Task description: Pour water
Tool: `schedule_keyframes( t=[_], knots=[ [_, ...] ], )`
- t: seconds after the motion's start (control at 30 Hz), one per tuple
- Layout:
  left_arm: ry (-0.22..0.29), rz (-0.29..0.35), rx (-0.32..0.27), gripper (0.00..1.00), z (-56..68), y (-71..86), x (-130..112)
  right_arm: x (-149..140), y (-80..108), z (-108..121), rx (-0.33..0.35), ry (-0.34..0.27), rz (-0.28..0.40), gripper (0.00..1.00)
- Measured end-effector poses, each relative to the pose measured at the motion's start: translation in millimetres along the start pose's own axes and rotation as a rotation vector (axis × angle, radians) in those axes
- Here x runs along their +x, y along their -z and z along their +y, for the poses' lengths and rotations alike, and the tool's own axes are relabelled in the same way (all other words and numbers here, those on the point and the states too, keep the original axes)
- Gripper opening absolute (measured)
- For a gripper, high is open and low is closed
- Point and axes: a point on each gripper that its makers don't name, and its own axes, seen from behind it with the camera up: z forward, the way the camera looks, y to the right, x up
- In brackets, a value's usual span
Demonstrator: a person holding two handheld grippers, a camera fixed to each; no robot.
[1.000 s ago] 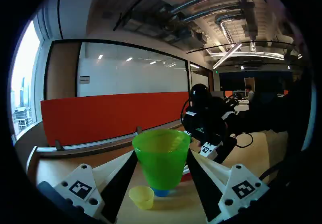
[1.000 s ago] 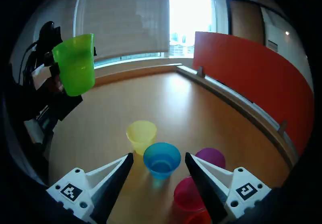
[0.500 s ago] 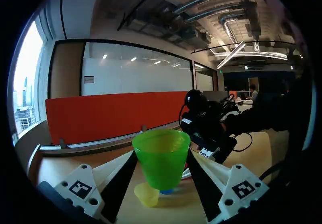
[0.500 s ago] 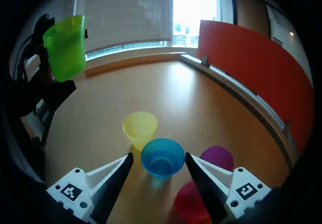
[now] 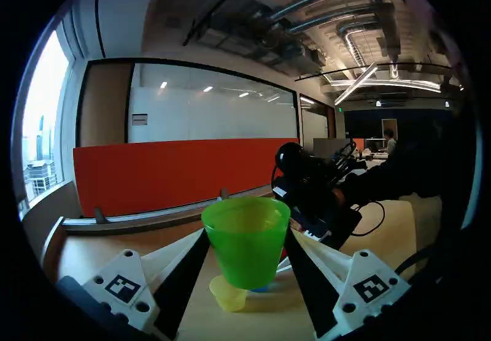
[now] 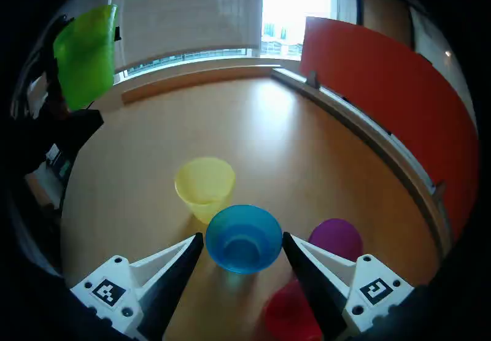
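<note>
Holding green cup (image 5: 247, 249) upright above table (image 6: 294, 138): left hand-held gripper (image 5: 247, 233), clamped on cup walls. Right hand-held gripper (image 6: 242, 235) straddles blue cup (image 6: 243, 246), well inside table's red partition (image 6: 393, 89) edge; squeeze cannot be told. From it, green cup lies high, leftward, beyond yellow cup (image 6: 204, 184).

Wooden table (image 6: 294, 138), orange partition (image 6: 393, 77), bright window (image 6: 294, 3), ceiling pipes (image 5: 331, 10)
</note>
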Motion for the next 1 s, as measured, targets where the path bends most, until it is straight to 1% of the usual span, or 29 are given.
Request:
schedule_keyframes(
  t=[0.17, 0.63, 0.87, 1.0],
  knots=[
    [0.001, -0.001, 0.001, 0.84, -1.1, 1.7, -2, -2, -3.7, 0, -0.001, -0.013, -0.007, 1.0],
    [0.006, 0.001, 0.001, 0.84, -1.5, 4.1, -2, -7, -12.9, -1, -0.006, -0.007, -0.027, 1.0],
    [0.012, 0.0, 0.007, 0.84, -3.7, 6.8, -5, -11, -16.0, 1, -0.02, 0.015, -0.036, 0.94],
    [0.013, 0.001, 0.009, 0.84, -5.0, 8.0, -4, -11, -16.5, 0, -0.023, 0.021, -0.032, 0.93]
  ],
)
